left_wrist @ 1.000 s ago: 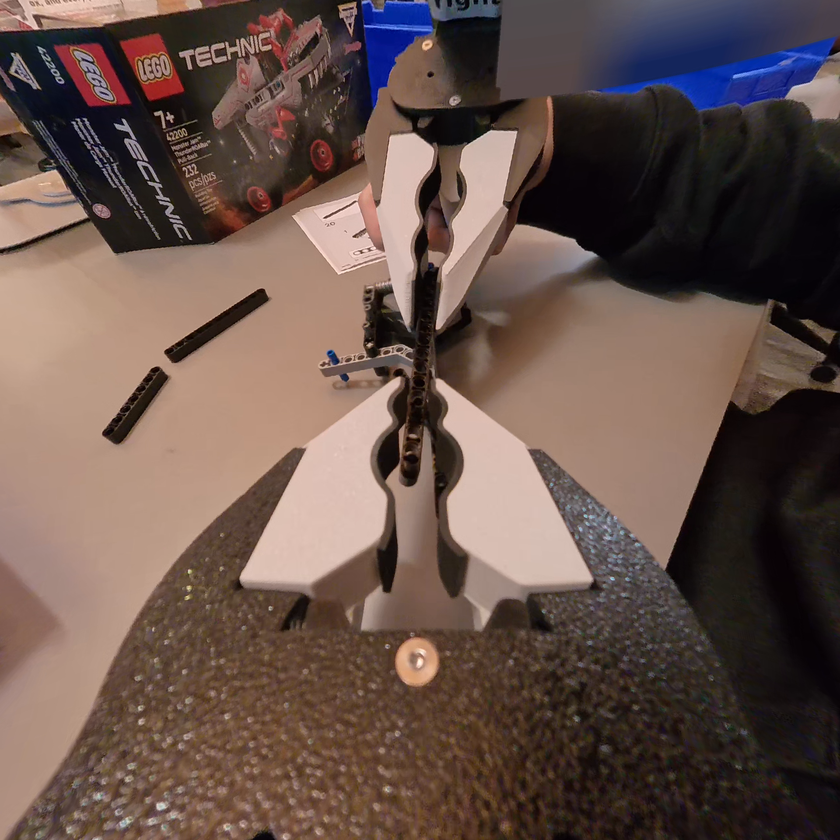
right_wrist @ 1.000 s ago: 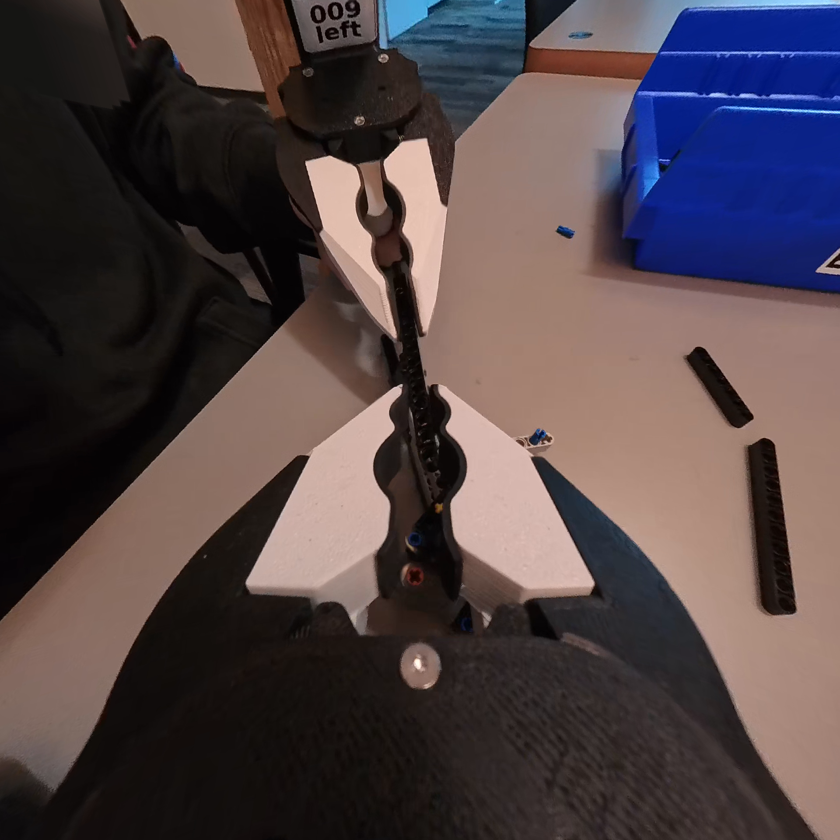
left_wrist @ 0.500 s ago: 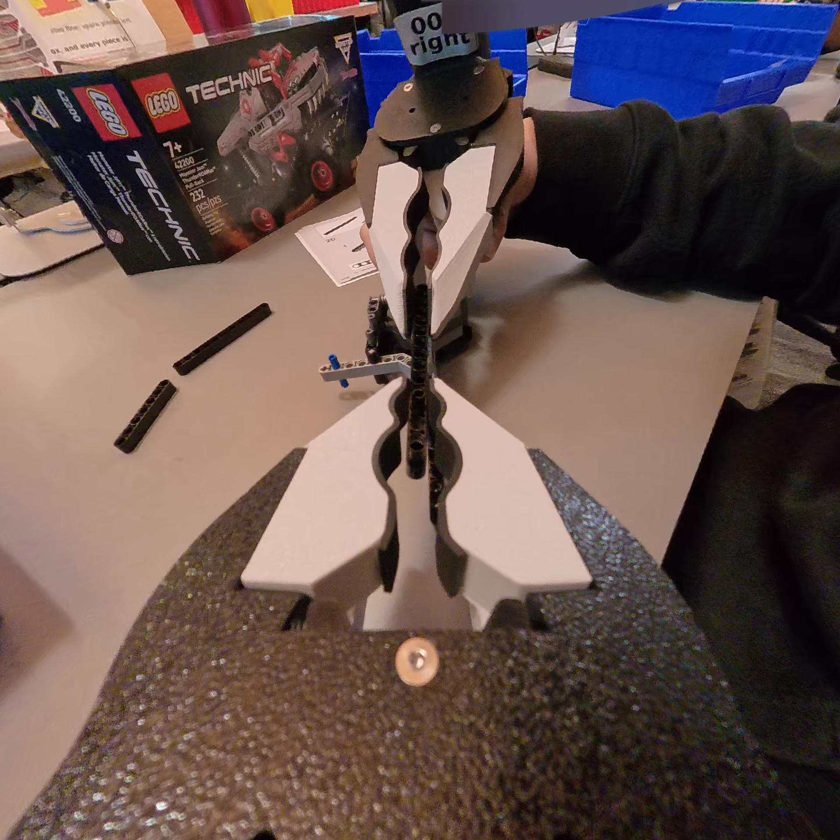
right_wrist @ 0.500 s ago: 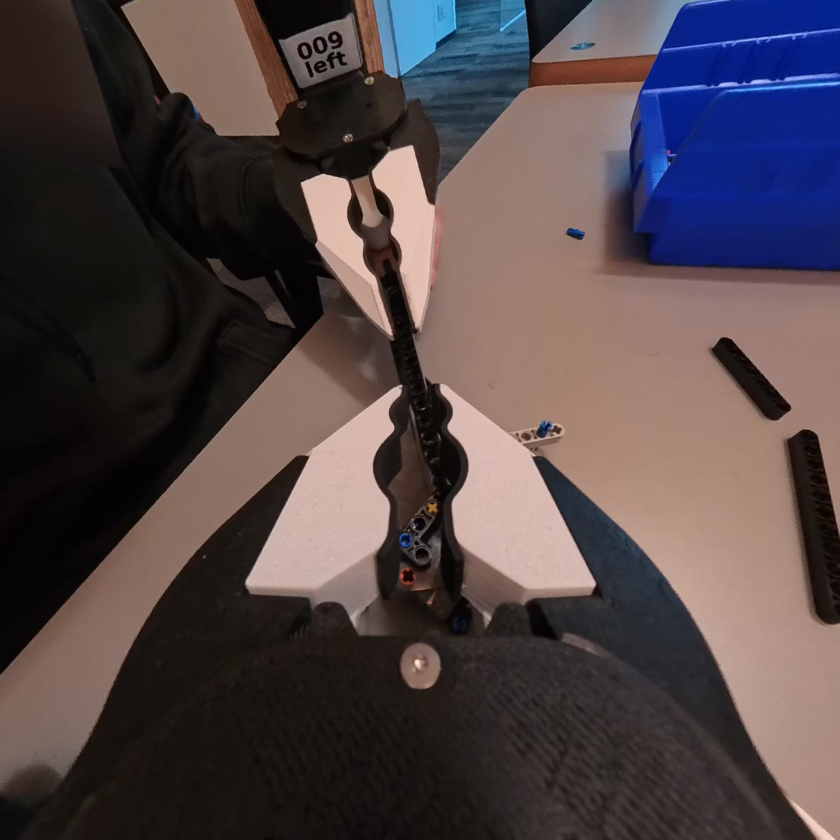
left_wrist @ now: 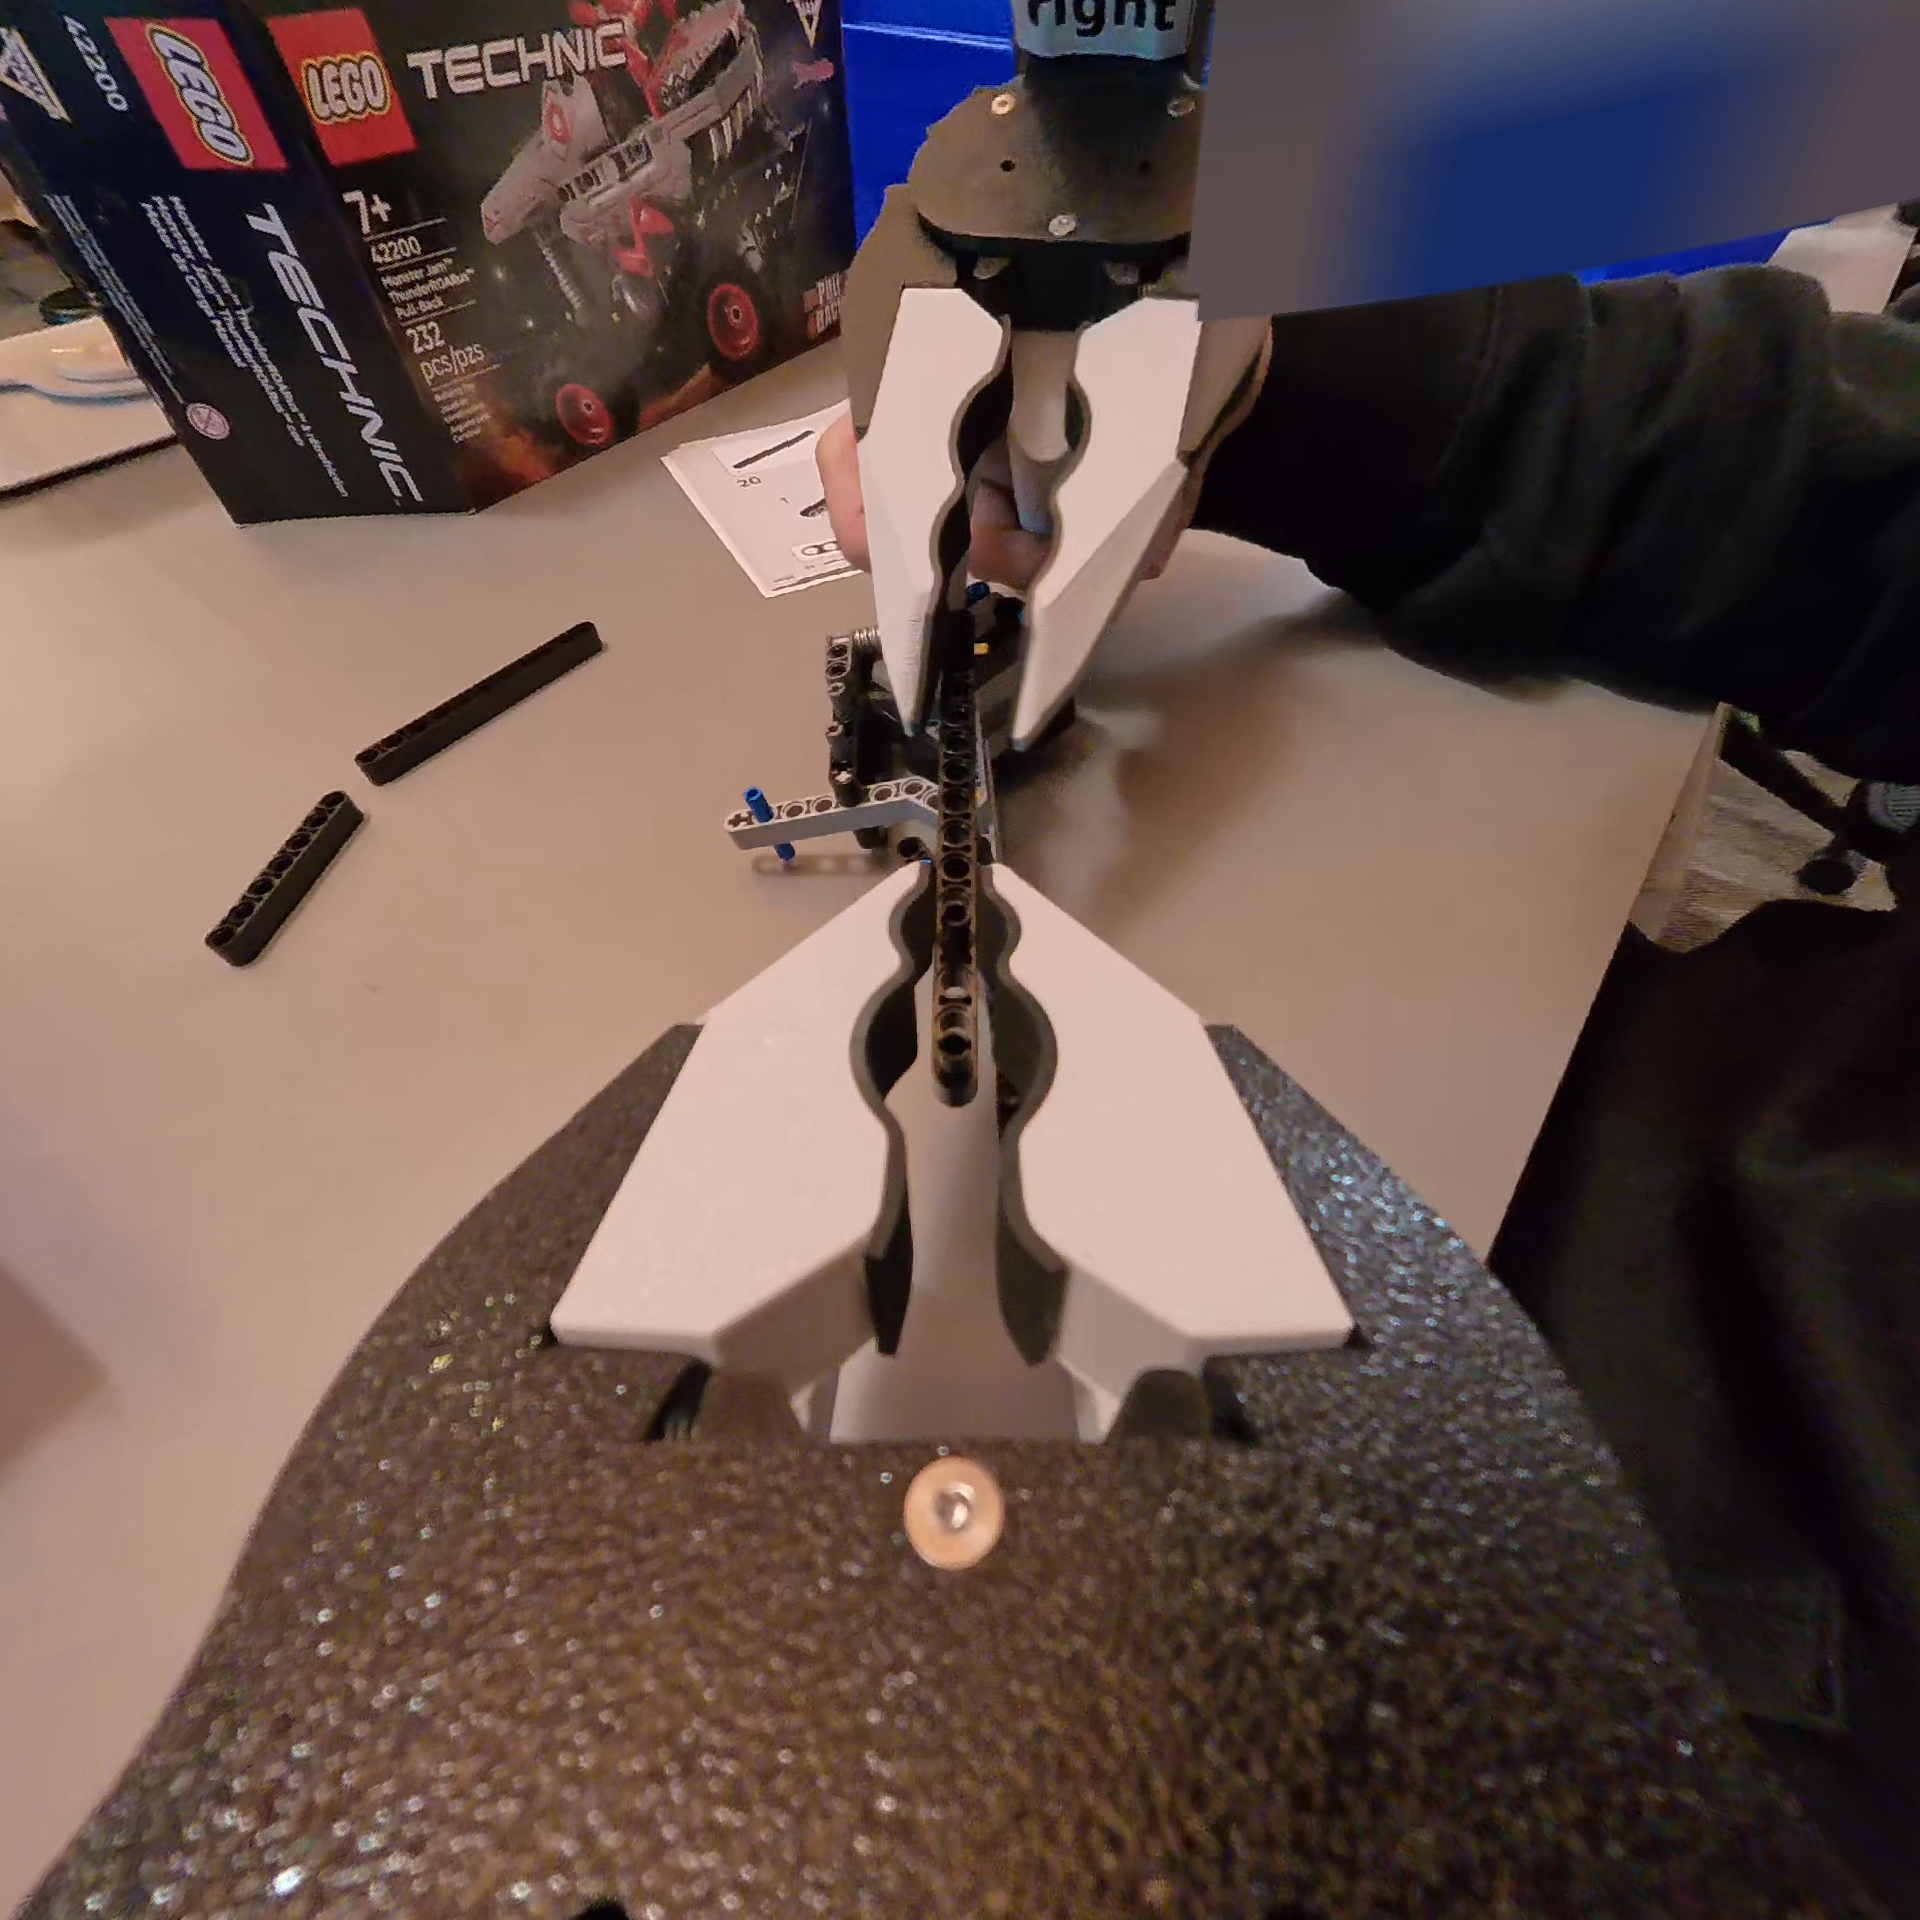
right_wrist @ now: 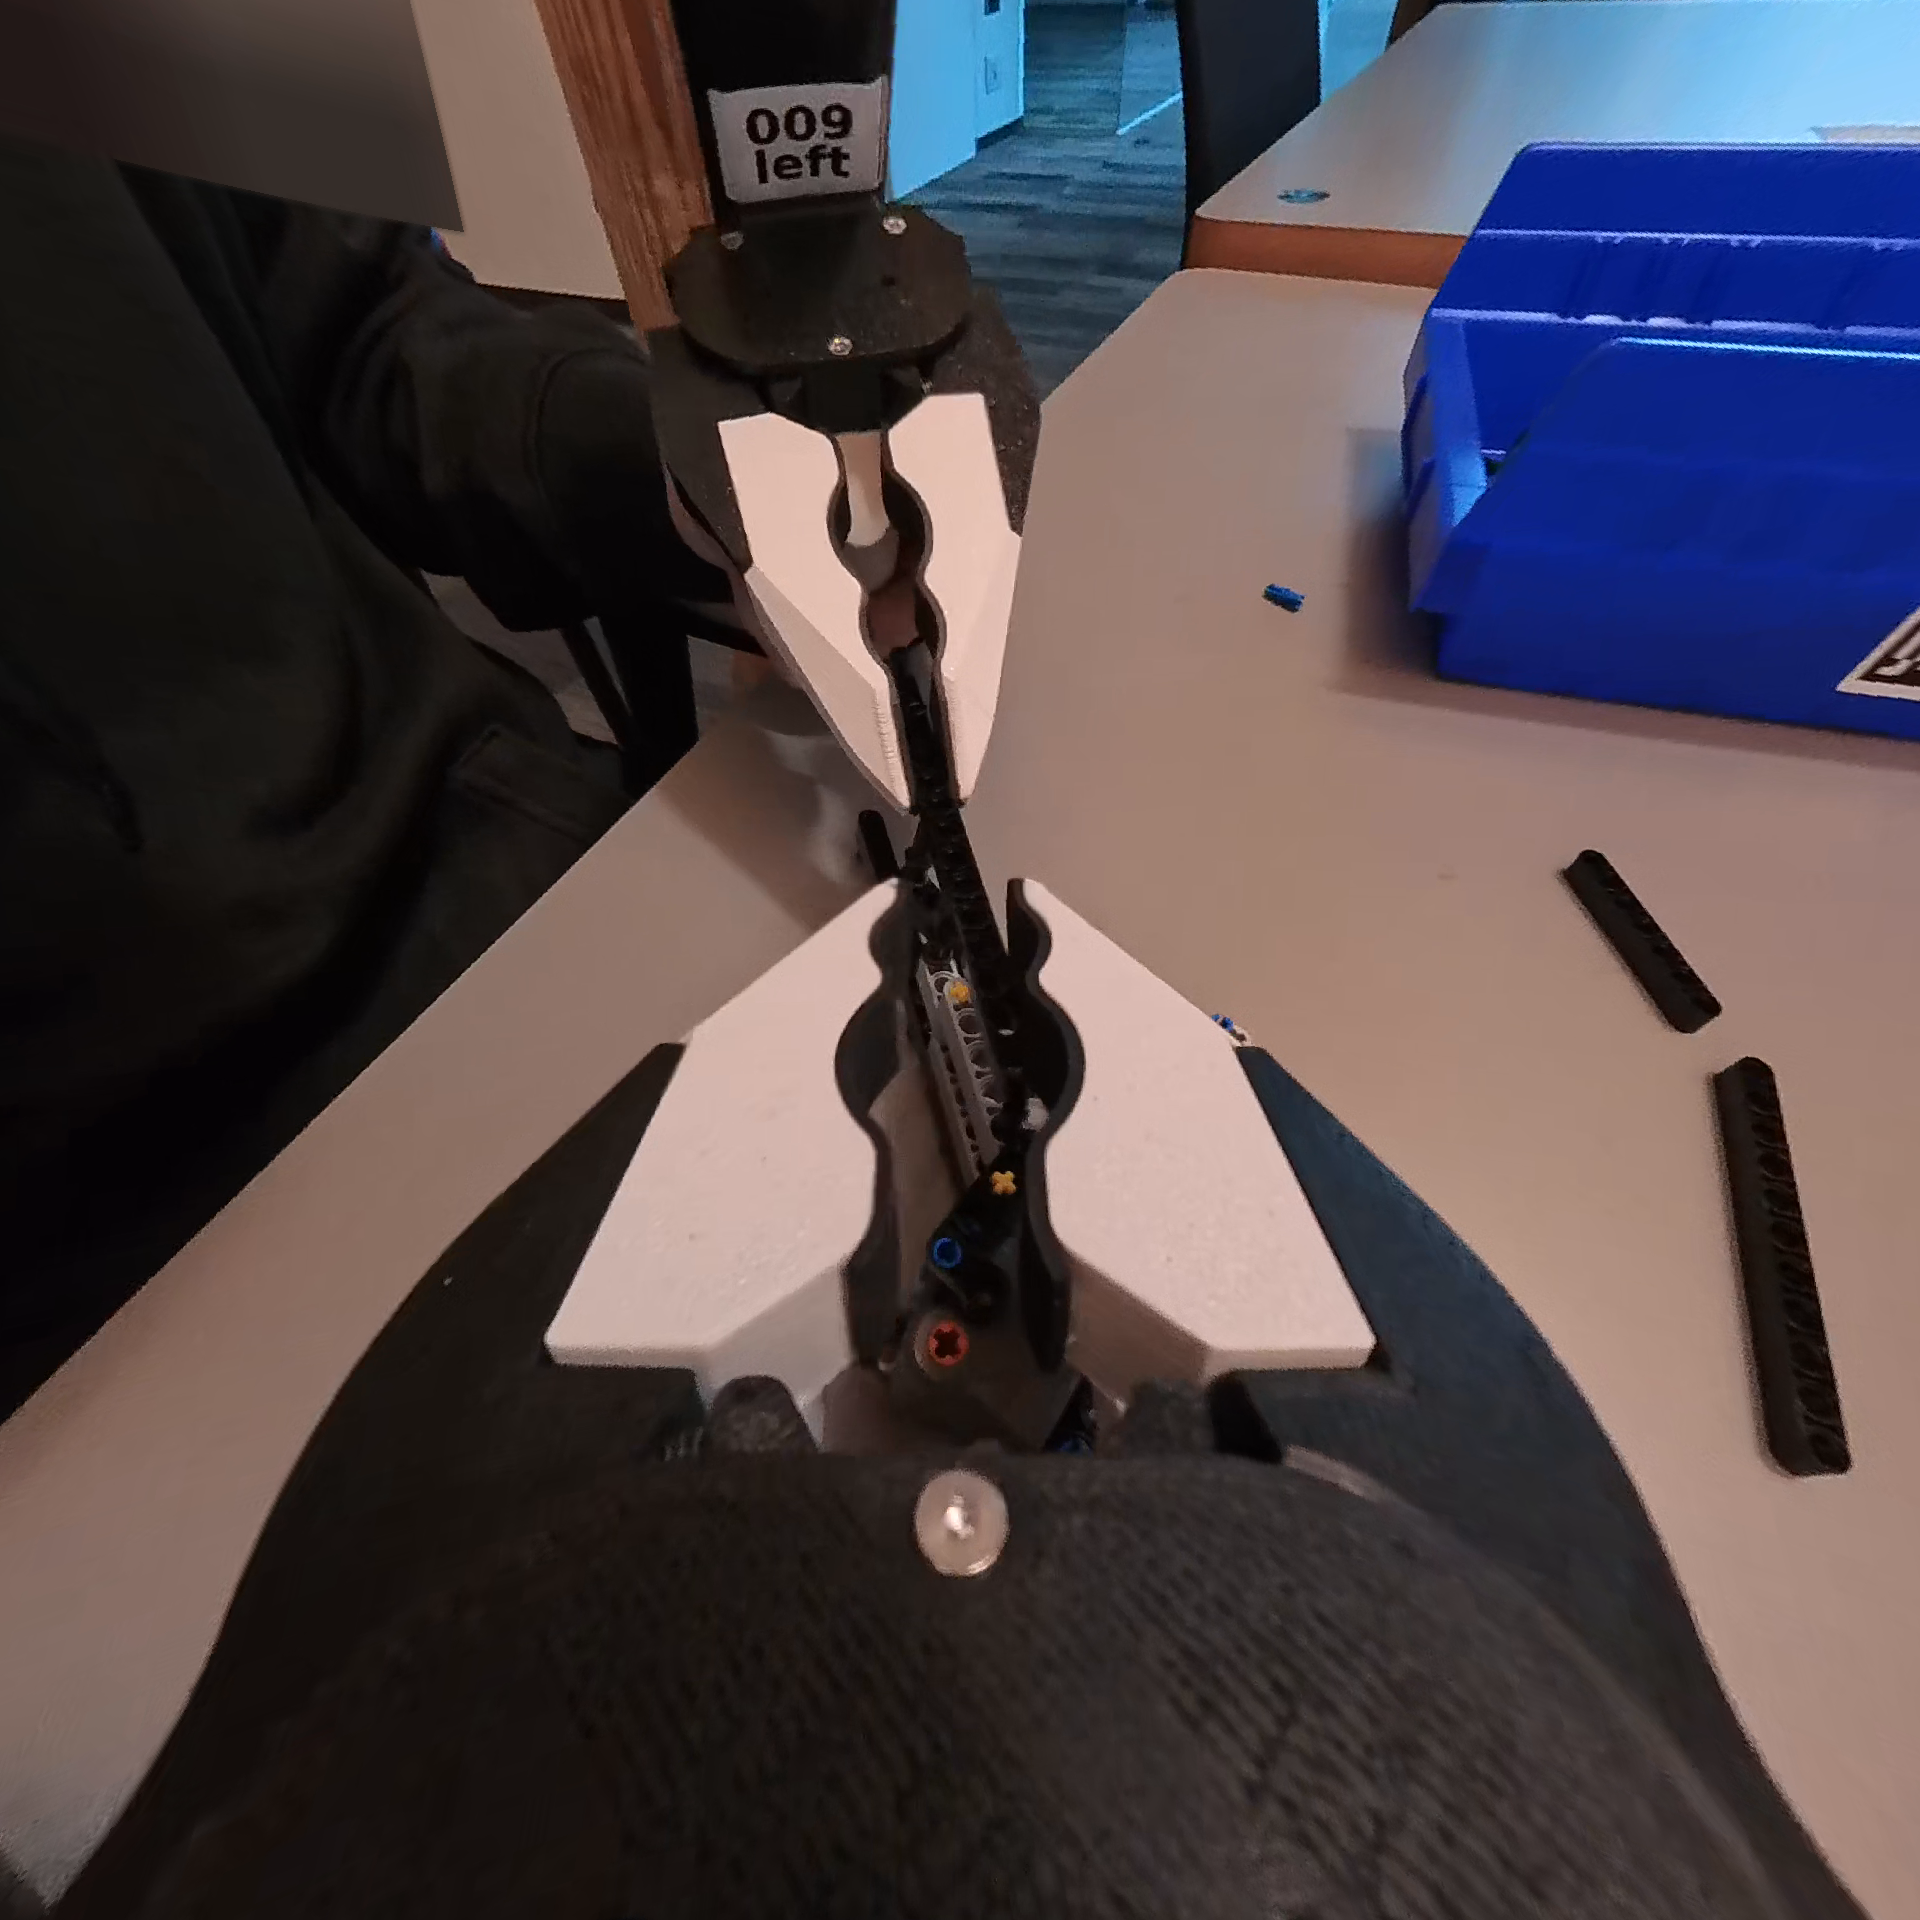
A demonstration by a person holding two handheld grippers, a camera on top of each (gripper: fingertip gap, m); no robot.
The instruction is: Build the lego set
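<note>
My left gripper (left_wrist: pixel 956 878) is shut on one end of a long black holed beam (left_wrist: pixel 956 935). The beam's far end meets a small dark assembly (left_wrist: pixel 862 717) standing on the grey table (left_wrist: pixel 312 1143). A grey beam with a blue pin (left_wrist: pixel 821 810) sticks out to the assembly's left. My right gripper (left_wrist: pixel 971 727) faces the left one and straddles the assembly, tips near the table. In the right wrist view the right gripper (right_wrist: pixel 958 894) is shut on the assembly (right_wrist: pixel 977 1195), which shows black and grey beams and coloured pins. The left gripper (right_wrist: pixel 925 800) holds the beam (right_wrist: pixel 930 748) beyond it.
A set box (left_wrist: pixel 416 260) and an instruction sheet (left_wrist: pixel 769 499) lie at the back. Two loose black beams (left_wrist: pixel 478 701) (left_wrist: pixel 286 878) lie to the left. Blue bins (right_wrist: pixel 1662 468) and a small blue pin (right_wrist: pixel 1285 595) are farther off. A person's dark sleeve (left_wrist: pixel 1558 520) holds the right gripper. The grippers are tip to tip, or close to it.
The right gripper's jaws have parted a little and more of the assembly, now tilted, shows between them. The left gripper still holds the black beam against it.
</note>
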